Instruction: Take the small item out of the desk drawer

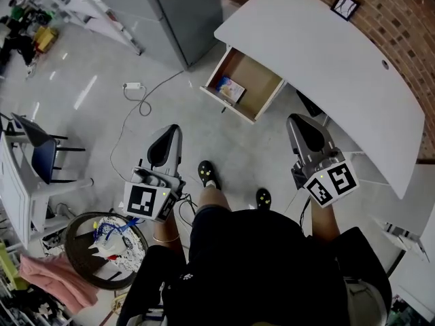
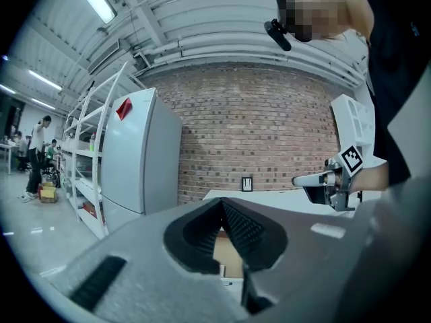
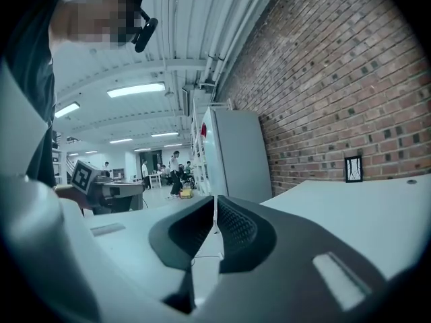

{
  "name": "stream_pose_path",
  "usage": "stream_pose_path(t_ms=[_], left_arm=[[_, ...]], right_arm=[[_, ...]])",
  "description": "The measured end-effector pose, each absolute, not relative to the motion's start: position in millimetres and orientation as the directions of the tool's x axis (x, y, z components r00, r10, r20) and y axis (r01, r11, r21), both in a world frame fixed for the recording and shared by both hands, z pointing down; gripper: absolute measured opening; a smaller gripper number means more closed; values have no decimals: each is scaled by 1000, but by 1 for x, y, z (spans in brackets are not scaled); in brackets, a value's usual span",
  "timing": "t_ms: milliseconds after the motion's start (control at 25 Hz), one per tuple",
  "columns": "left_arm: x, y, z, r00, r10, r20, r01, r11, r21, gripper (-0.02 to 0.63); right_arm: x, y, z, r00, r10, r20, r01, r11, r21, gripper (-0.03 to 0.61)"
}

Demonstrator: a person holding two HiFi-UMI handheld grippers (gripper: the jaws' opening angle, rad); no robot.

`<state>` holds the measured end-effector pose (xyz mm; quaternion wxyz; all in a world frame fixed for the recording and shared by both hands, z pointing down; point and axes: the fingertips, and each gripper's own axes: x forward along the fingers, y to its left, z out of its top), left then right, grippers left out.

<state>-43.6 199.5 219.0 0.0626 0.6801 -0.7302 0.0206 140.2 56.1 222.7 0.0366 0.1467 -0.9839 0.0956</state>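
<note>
Left gripper point(image 1: 170, 133): it is over the floor, out from the desk's long edge. Its jaws are pressed together with nothing between them.
Left gripper's aim: its own view looks along the closed jaws to a strip of tan drawer interior just beyond the tips, so it appears lined up with the drawer.
Drawer point(image 1: 266, 95): it is pulled out from under the desk's long edge, and its open top faces up.
Small item point(image 1: 230, 88): a flat printed packet lies on the drawer floor close behind the front panel, toward the left end of that panel in the head view. I cannot tell its long axis at this size.
Right gripper point(image 1: 299, 121): it is just beside the desk's long edge, to the right of the drawer. Its jaws are closed and empty, and its own view looks past the desk corner toward the fridge point(image 3: 232, 157), not into the drawer.
Desk point(image 1: 326, 53): the white top is bare near the drawer, and a small framed picture point(image 1: 344, 5) stands at the far edge by the brick wall.
Key relation: the packet lies ahead of both grippers, up and to the right of the left one and up and to the left of the right one, at about the same distance from each.
Judgement: the left gripper looks better placed to reach the packet. Either gripper's jaws must first open and come down from above.
</note>
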Motion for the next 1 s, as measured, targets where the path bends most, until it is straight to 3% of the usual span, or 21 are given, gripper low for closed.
stream_pose_path(t_ms=[400, 1000], left_arm=[[-153, 200, 200, -42, -992, 116, -998, 46, 31, -2], [-182, 125, 206, 297, -951, 84, -954, -293, 62, -2]], right_arm=[[55, 47, 205, -929, -361, 85, -371, 908, -192, 14], [57, 50, 201, -776, -622, 105, -630, 754, -186, 23]])
